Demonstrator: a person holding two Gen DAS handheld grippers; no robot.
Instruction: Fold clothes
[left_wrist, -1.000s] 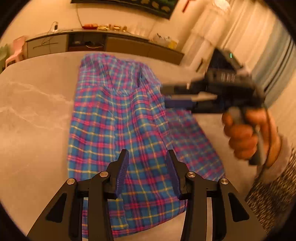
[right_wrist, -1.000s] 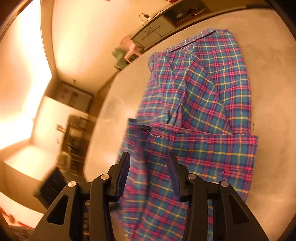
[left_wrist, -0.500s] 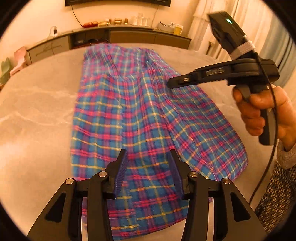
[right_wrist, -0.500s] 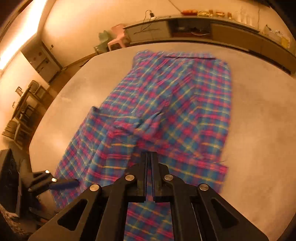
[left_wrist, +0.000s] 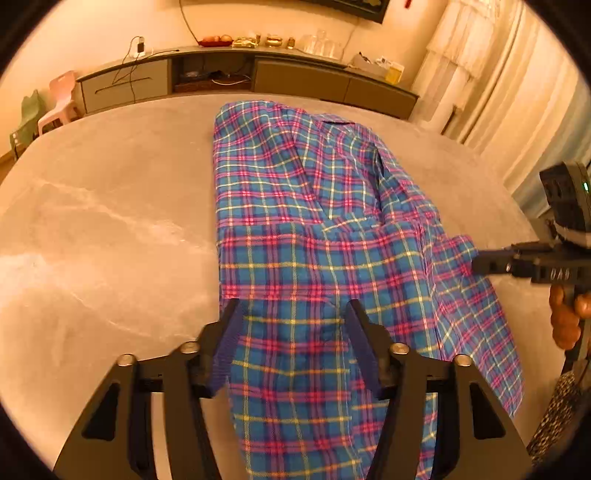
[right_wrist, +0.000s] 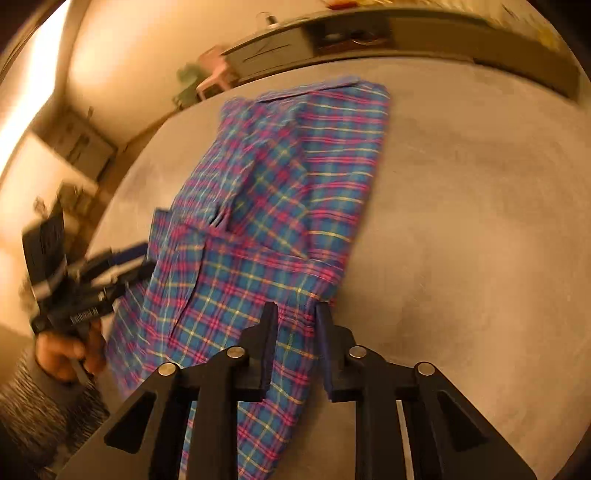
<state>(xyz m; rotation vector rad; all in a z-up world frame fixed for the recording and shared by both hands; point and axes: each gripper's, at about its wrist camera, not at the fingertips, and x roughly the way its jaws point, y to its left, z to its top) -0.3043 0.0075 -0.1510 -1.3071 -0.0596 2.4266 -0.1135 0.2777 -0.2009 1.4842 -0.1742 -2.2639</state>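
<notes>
Looking at the blue-and-pink plaid shirt (left_wrist: 317, 236), both sleeves now lie folded across it on the grey stone table (left_wrist: 110, 221). Left gripper (left_wrist: 291, 314) has been narrowing, right gripper (right_wrist: 293, 310) reopening slightly; both gape, holding nothing.

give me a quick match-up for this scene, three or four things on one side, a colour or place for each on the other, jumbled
Things:
1. shirt
2. table
3. small chair
4. curtains

Descriptions:
A. pink, beyond the table's far left edge
B. blue and pink plaid, lying on the table
C. pale, hanging at the right side of the room
D. grey marbled surface under the cloth

Pairs: 1-B, 2-D, 3-A, 4-C
</notes>
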